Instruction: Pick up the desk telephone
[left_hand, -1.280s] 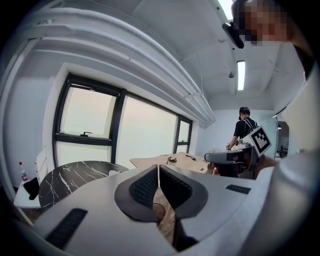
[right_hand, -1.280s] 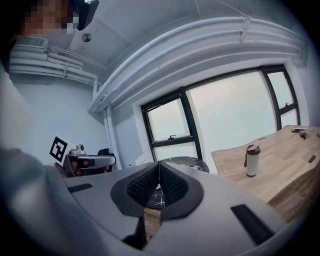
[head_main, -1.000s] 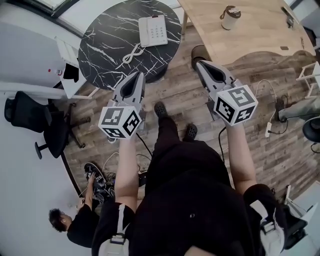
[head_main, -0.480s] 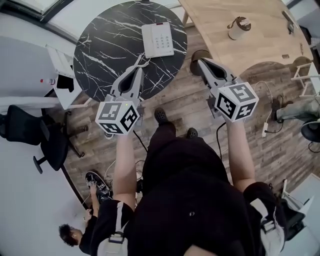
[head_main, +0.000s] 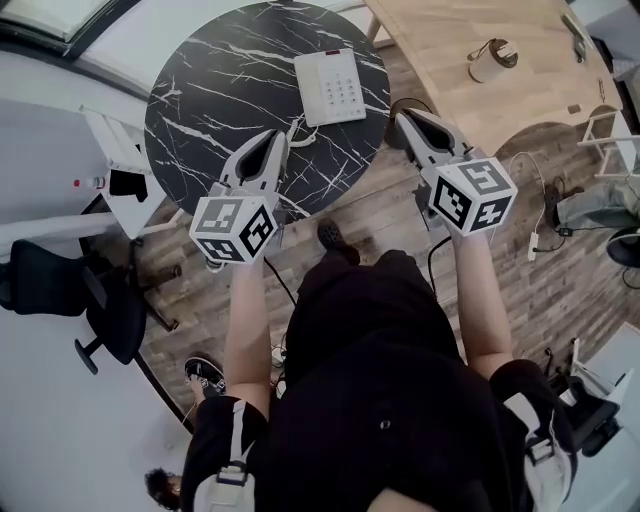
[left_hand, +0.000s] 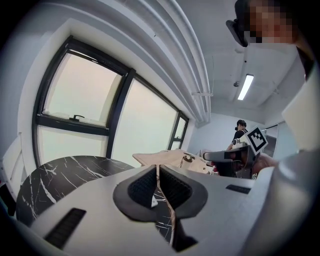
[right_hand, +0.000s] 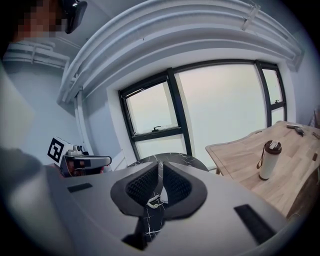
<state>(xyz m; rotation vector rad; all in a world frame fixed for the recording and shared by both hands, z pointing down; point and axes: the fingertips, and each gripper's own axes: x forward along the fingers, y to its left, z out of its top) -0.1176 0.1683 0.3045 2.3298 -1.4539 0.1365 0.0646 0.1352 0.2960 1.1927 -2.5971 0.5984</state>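
Observation:
A white desk telephone (head_main: 336, 86) lies on the far right part of a round black marble table (head_main: 200, 100), and its coiled cord (head_main: 297, 135) trails toward the near edge. My left gripper (head_main: 276, 137) is shut and empty, its tips over the table's near edge beside the cord. My right gripper (head_main: 403, 117) is shut and empty too, just off the table's right rim, below and right of the phone. In the left gripper view the shut jaws (left_hand: 158, 170) point over the tabletop (left_hand: 60, 175). The right gripper view shows the cord (right_hand: 152, 203) behind its shut jaws (right_hand: 161, 167).
A light wooden table (head_main: 520, 90) with a white bottle (head_main: 492, 60) stands to the right. A white side shelf (head_main: 115, 150) and a black office chair (head_main: 70, 290) are at the left. Cables lie on the wood floor (head_main: 545, 240). Another person (head_main: 165, 488) crouches behind, bottom left.
Both grippers have moved forward toward the round table. The left one's tips now reach over its near edge by the cord; the right one's tips have come level with the rim.

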